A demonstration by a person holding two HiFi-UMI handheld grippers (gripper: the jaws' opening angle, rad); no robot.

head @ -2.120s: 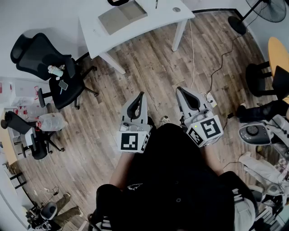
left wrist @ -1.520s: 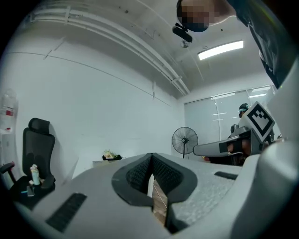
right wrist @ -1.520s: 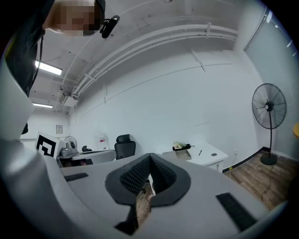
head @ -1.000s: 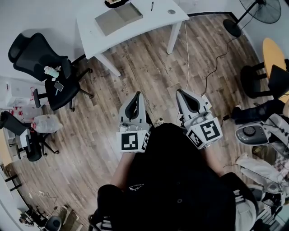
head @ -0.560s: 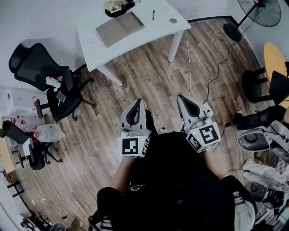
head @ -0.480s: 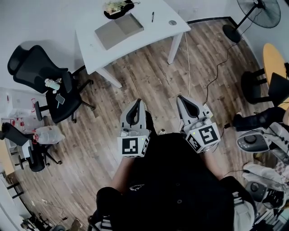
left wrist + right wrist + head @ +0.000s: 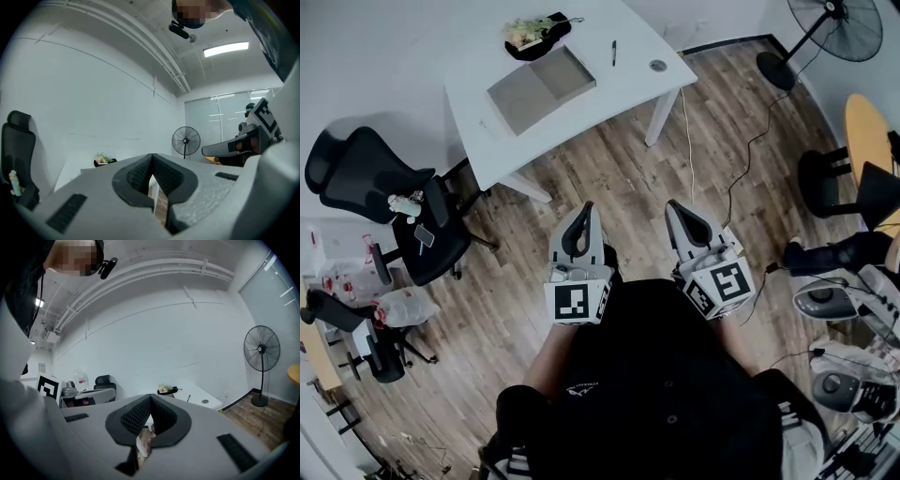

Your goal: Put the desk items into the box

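Office floor, head view: a flat grey rectangular box [image 7: 542, 89] sits open-topped in the middle of a white rectangular desk [image 7: 487, 141], plain grey inside showing. Behind it, a shallow black dish [image 7: 551, 26] holds yellow-green bits — too small to tell what. A dark pen [image 7: 613, 52] and a small round grey disc [image 7: 657, 66] lie right of the box, the disc close to the desk's front edge. The person stands well back w/ left gripper [image 7: 584, 211] and right gripper [image 7: 671, 208] — each w/ jaws pressed tip to tip, nothing btwn them. Wood-plank floor [image 7: 609, 169] lies btwn grippers and desk. A black swivel chair [image 7: 366, 178] stands at the desk's left end, and a white cable [image 7: 687, 141] trails by its right leg.
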